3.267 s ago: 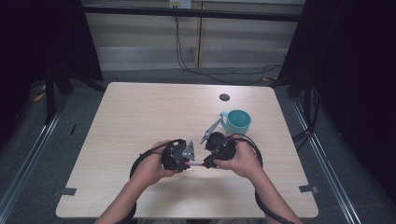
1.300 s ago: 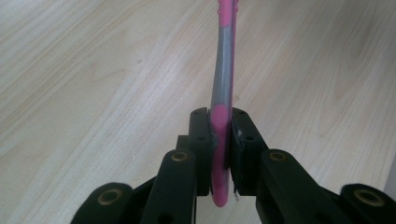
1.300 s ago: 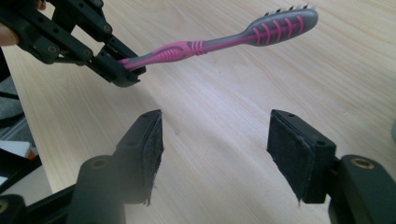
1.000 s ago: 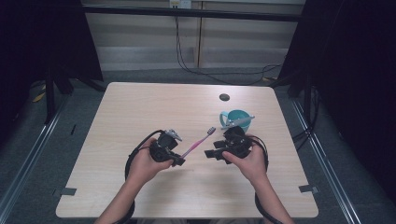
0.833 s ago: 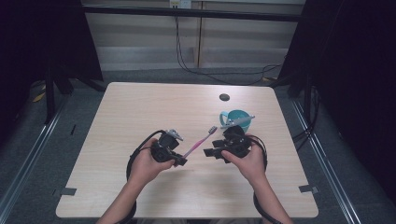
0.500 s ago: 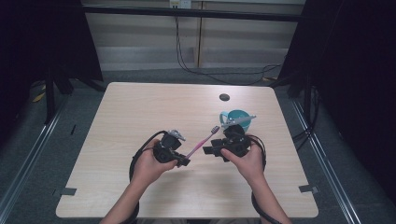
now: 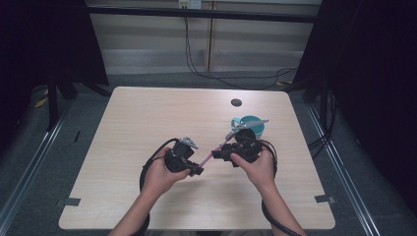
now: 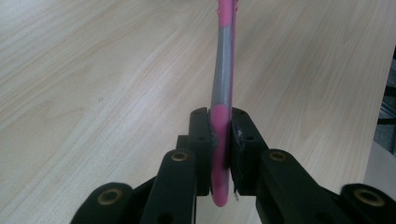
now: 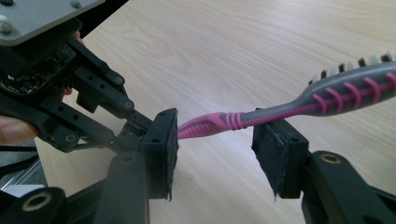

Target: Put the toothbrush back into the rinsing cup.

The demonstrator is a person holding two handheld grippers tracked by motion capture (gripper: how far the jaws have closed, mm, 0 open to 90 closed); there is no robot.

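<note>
A pink and grey toothbrush (image 7: pixel 208 156) spans the gap between my two grippers above the table. My left gripper (image 7: pixel 197 169) is shut on its handle end (image 8: pixel 219 140), and the shaft (image 8: pixel 224 60) runs away from the jaws. The brush neck (image 9: pixel 280 109) crosses between the jaws of my right gripper (image 9: pixel 217 149), whose pads stand apart from it. These jaws have just been closing, with the toothbrush between them. In the right gripper view the left gripper (image 9: pixel 140 128) holds the brush from the left. The bristle head (image 9: pixel 359 86) points right, toward the teal cup (image 7: pixel 248 120).
The teal cup stands on the wooden table (image 7: pixel 147 113) just behind my right gripper (image 7: pixel 220 153). A small dark round spot (image 7: pixel 236 102) lies farther back. Black cables loop from both grippers. The right table edge (image 8: pixel 380 102) is near.
Earlier the two grippers were close together at mid table; they then drew apart with the toothbrush between them. Over the last second the left gripper edged slightly right, and the brush stands a little steeper.
</note>
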